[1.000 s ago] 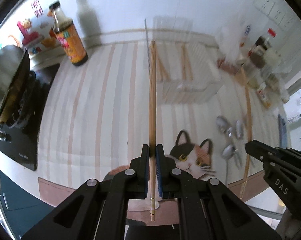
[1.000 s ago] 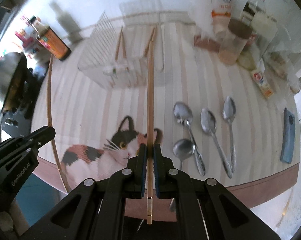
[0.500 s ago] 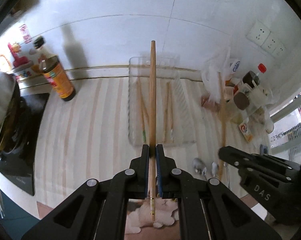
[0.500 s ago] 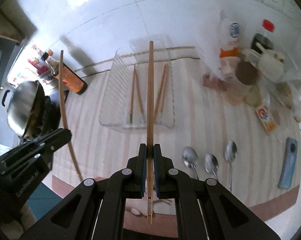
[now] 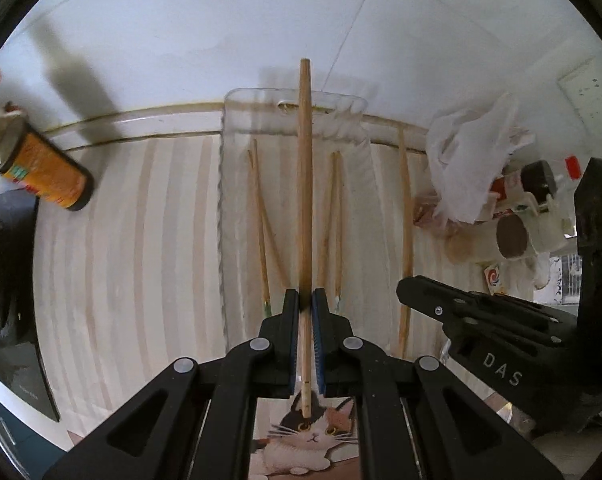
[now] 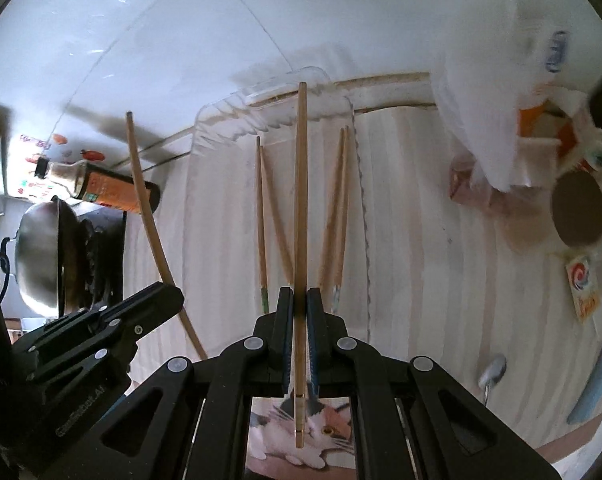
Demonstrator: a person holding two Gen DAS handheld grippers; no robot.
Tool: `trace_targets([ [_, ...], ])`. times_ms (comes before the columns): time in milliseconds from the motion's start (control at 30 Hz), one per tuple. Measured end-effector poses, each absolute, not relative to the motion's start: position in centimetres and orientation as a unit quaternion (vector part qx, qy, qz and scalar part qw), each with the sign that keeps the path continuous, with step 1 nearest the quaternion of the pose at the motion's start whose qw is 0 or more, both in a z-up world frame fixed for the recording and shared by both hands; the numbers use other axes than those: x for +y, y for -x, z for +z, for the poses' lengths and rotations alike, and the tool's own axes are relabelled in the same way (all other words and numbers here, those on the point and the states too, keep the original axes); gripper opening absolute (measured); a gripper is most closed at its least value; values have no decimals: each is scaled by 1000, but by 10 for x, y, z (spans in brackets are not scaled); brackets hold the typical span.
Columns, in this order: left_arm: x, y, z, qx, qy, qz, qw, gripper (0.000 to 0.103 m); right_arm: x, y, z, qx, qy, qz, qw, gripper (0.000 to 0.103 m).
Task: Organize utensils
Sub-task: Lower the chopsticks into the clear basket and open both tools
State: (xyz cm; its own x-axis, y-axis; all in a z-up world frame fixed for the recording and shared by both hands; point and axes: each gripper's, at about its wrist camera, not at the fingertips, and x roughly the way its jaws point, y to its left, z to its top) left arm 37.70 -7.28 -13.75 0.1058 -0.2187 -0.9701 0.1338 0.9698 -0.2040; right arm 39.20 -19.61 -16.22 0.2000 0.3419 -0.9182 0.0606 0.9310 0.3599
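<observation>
My left gripper [image 5: 306,300] is shut on a wooden chopstick [image 5: 304,200] that points forward over the clear plastic tray [image 5: 225,240]. Two pairs of chopsticks [image 5: 261,216] [image 5: 335,216] lie inside the tray. In the right wrist view my right gripper [image 6: 299,296] is shut on a second chopstick [image 6: 300,200], also over the tray [image 6: 363,220] and its two pairs [image 6: 263,216] [image 6: 337,208]. Each gripper shows in the other's view: the right gripper [image 5: 403,286] with its stick [image 5: 405,220] beside the tray's right wall, the left gripper [image 6: 169,292] with its stick [image 6: 145,200] left of the tray.
A brown sauce bottle [image 5: 45,172] stands left of the tray, with a steel wok [image 6: 41,256] on a black stove [image 5: 5,280] beyond. A white plastic bag [image 5: 473,160] and jars [image 5: 511,236] crowd the right. A spoon [image 6: 491,372], a blue phone [image 6: 593,376] and a cat mat [image 5: 313,440] lie nearer.
Both grippers have carried their chopsticks from over the cat mat and spoons towards the wall. The tray now lies right under both sticks, and most spoons have dropped out of view.
</observation>
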Motion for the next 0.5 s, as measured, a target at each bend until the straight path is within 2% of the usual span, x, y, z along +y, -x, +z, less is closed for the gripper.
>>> trace_targets([
  [200, -76, -400, -149, 665, 11, -98, 740, 7, -192, -423, -178, 646, -156, 86, 742, 8],
  [267, -73, -402, -148, 661, 12, -91, 744, 9, -191, -429, -181, 649, -162, 85, 739, 22],
  [300, -72, -401, -147, 658, 8, -86, 748, 10, -191, -431, -182, 649, -163, 84, 738, 42],
  [333, -69, -401, -146, 652, 9, -82, 754, 13, -191, -431, -181, 646, -163, 82, 741, 49],
  [400, -63, -398, -143, 639, 1, -64, 766, 24, -192, -431, -177, 636, -150, 77, 753, 49],
  [433, -60, -394, -141, 630, -2, -56, 775, 38, -192, -428, -176, 634, -142, 73, 757, 50],
  [467, -57, -392, -140, 623, -7, -47, 781, 55, -192, -426, -175, 630, -134, 68, 761, 51],
  [500, -55, -389, -139, 614, -15, -37, 788, 62, -193, -422, -173, 624, -125, 62, 769, 53],
])
